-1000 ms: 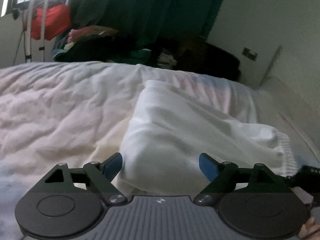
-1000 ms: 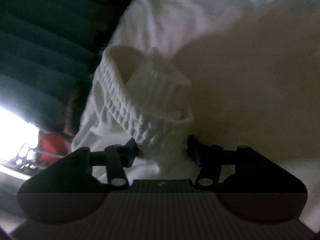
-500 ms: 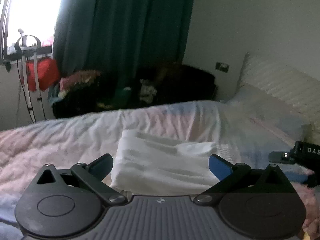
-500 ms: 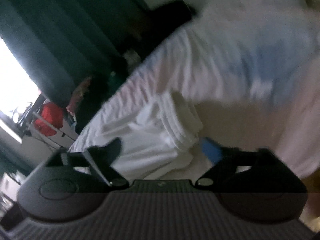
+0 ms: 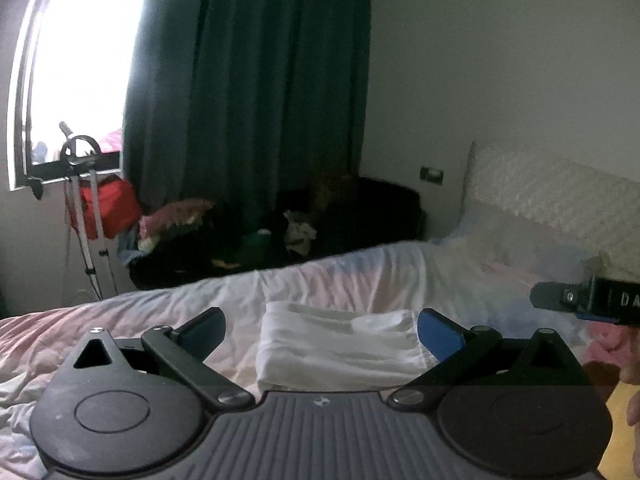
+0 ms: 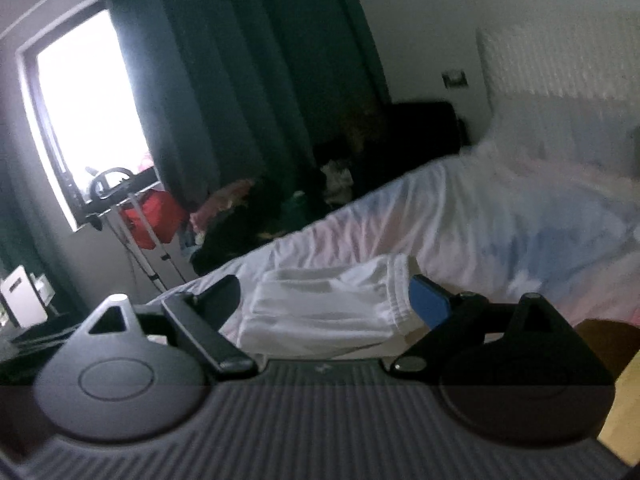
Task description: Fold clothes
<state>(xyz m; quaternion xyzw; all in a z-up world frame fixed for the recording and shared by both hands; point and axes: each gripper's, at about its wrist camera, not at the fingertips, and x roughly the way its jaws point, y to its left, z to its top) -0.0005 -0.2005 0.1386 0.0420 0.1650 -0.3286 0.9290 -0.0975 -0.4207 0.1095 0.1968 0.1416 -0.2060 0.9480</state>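
Bed (image 5: pixel 120 320), folded white garment (image 5: pixel 336 344), tools apart

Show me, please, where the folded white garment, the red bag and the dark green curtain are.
folded white garment (image 5: pixel 340 344): left wrist view, middle of its top layer.
red bag (image 5: pixel 110 206): left wrist view, its front side.
dark green curtain (image 5: pixel 248 100): left wrist view, its middle folds.

One folded white garment (image 5: pixel 340 348) on one bed (image 5: pixel 120 320).
Two grippers up: left gripper (image 5: pixel 322 330), right gripper (image 6: pixel 324 294); one window (image 5: pixel 80 72), one curtain (image 5: pixel 248 100).
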